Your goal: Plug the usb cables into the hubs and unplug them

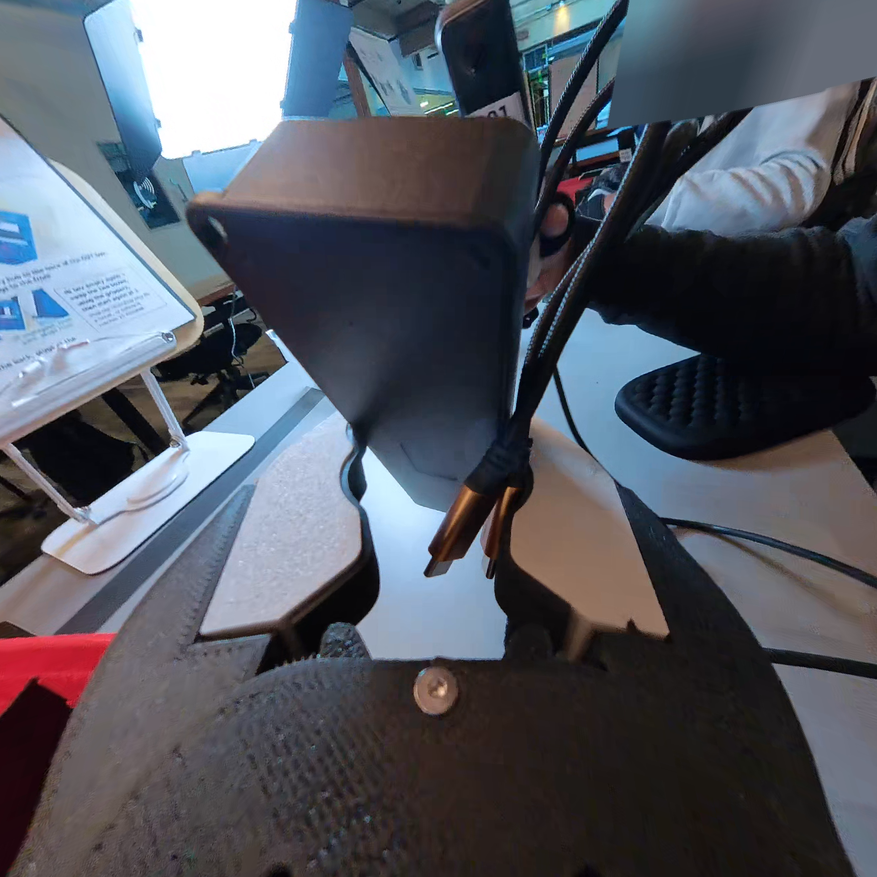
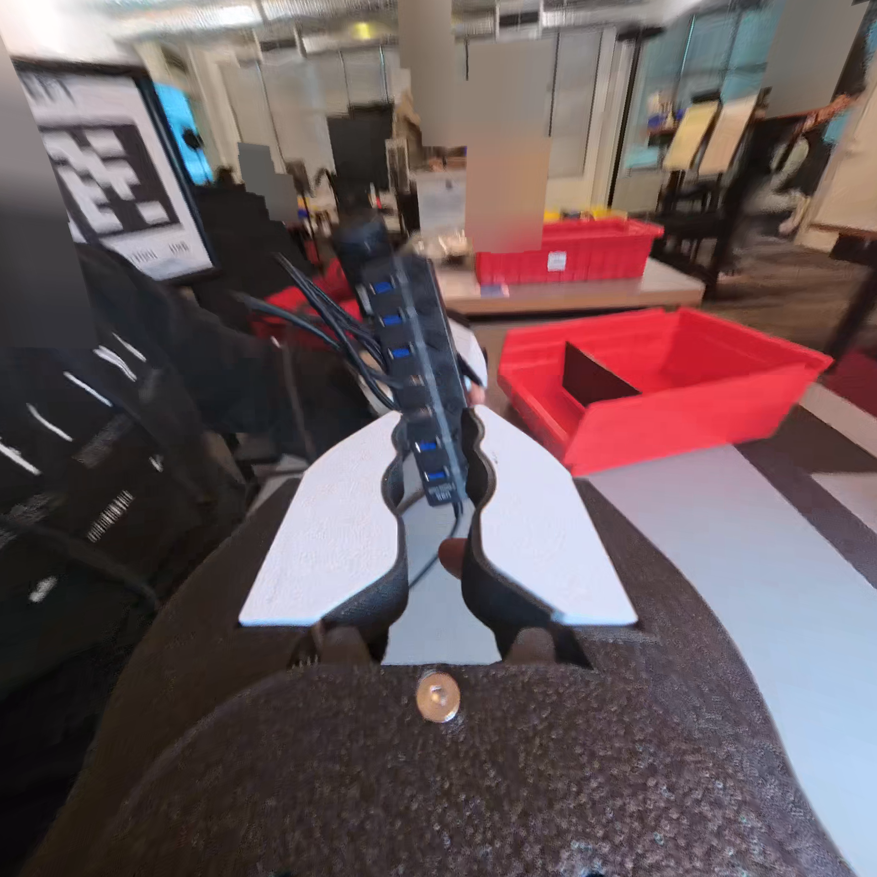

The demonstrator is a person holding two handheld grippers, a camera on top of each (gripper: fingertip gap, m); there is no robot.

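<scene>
- right now the left gripper [image 1: 439, 467] has its jaws closed onto a dark flat box-shaped hub [image 1: 379, 294], pinched at its lower end; hub stands tilted up and away from the camera, off the worktop [image 1: 740, 531].
- braided cables [image 1: 545, 341] run down the hub's right side and are caught against the right finger; two metal-shelled plugs [image 1: 462, 527] hang loose in the gap between the fingers, not in any port.
- a person's dark sleeve [image 1: 731, 294] sits just right of the hub; black bumpy pad [image 1: 721, 408] lies on the worktop below the sleeve.
- clear stand holding a printed sheet [image 1: 80, 313] stands at the left on the worktop.
- right gripper [image 2: 434, 467] has jaws narrowed around the near end of a long black multi-port hub strip [image 2: 408, 360]; strip leans up and away, blue ports along its left face. both fingers look to touch it, though blur softens the contact.
- several black cables [image 2: 327, 322] are plugged into the strip's left side around mid-length and trail left; a thin cable [image 2: 427, 550] drops from the near end between the fingers.
- red bin [image 2: 664, 379] with a dark divider sits on the worktop to the right, well apart from the strip; second red bin [image 2: 569, 251] farther back.
</scene>
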